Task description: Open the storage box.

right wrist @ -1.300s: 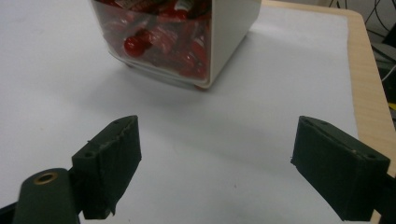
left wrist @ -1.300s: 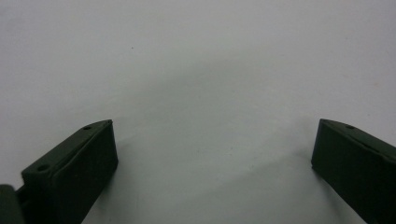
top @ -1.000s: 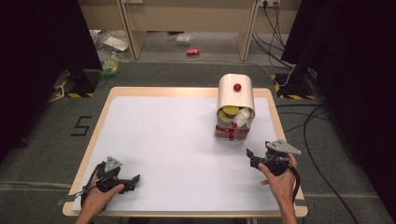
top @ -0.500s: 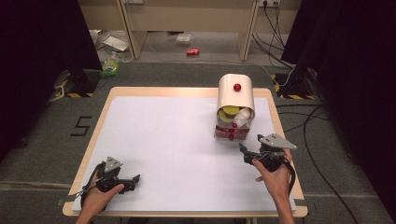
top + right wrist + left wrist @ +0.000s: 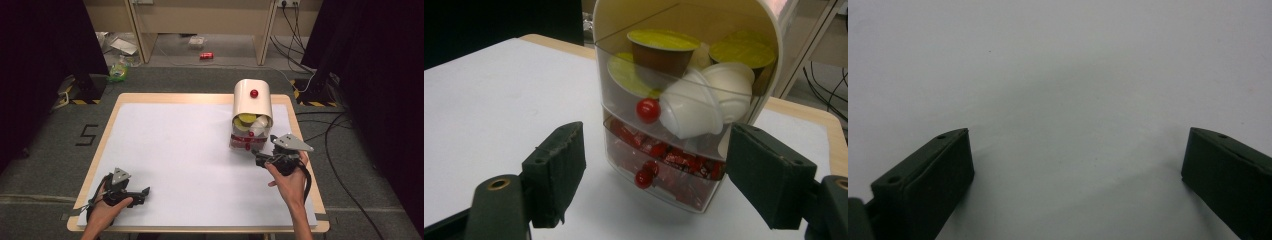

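Note:
A cream drawer box (image 5: 252, 102) stands at the table's far right, a red ball on its top. In the right gripper view the drawer box (image 5: 744, 30) has two clear drawers. The upper drawer (image 5: 684, 107) holds yellow-lidded and white capsules and has a red knob (image 5: 648, 110). The lower drawer (image 5: 674, 172) holds red packets behind its own red knob (image 5: 644, 178). My right gripper (image 5: 264, 152) (image 5: 659, 155) is open, just in front of the drawers, not touching them. My left gripper (image 5: 142, 194) (image 5: 1075, 165) rests open on the white table near the front left corner.
The white table top (image 5: 185, 145) has a wooden rim. Beyond the far edge on the floor lie a red can (image 5: 206, 55), litter (image 5: 119, 70) and wooden furniture legs. Cables (image 5: 340, 130) run along the floor at the right.
My right gripper has moved forward and a little left, closer to the drawer box front. The left gripper has stayed put.

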### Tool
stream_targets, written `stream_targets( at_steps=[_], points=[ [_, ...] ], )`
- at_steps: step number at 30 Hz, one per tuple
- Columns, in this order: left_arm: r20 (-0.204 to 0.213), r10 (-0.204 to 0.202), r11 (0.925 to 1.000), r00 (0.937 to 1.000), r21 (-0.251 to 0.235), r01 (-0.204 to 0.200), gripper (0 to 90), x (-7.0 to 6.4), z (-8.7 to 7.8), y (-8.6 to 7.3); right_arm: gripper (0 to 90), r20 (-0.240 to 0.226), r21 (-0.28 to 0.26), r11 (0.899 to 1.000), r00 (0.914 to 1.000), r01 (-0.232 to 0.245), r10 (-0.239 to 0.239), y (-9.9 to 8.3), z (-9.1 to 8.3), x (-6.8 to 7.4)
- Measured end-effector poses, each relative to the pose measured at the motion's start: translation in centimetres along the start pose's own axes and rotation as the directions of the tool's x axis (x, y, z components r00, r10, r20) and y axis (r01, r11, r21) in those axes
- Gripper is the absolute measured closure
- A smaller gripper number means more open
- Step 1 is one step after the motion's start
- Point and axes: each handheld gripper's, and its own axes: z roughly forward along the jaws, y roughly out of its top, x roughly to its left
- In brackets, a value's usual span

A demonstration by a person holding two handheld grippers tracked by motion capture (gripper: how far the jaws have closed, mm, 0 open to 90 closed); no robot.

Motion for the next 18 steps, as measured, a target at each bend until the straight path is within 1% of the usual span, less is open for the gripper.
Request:
stream_targets(
  at_steps=[3, 5, 10, 14, 18],
  points=[
    [0.0, 0.0, 1.0, 1.0, 0.0, 0.0, 0.0, 0.0, 0.0, 0.0, 24.8, 0.001, -0.006, 1.0, 1.0, 0.0, 0.0, 0.5, 0.2, 0.1],
    [0.0, 0.0, 1.0, 1.0, 0.001, 0.0, 0.0, 0.0, 0.0, 0.0, 25.0, 0.005, -0.012, 1.0, 1.0, 0.008, -0.008, 0.9, 0.3, 0.3],
    [0.0, 0.0, 1.0, 1.0, 0.0, 0.0, 0.0, 0.0, 0.0, 0.0, 25.4, -0.004, -0.017, 1.0, 0.9998, 0.022, -0.022, 2.0, 0.6, 0.4],
    [0.001, 0.0, 1.0, 1.0, 0.0, 0.0, 0.0, 0.0, 0.0, 0.0, 25.6, 0.001, -0.017, 1.0, 0.9997, 0.025, -0.025, 2.5, 0.8, 0.4],
    [0.0, 0.0, 1.0, 1.0, 0.0, 0.0, 0.0, 0.0, 0.0, 0.0, 26.0, -0.003, -0.016, 0.999, 0.9995, 0.032, -0.032, 3.0, 1.3, 0.6]
  ],
)
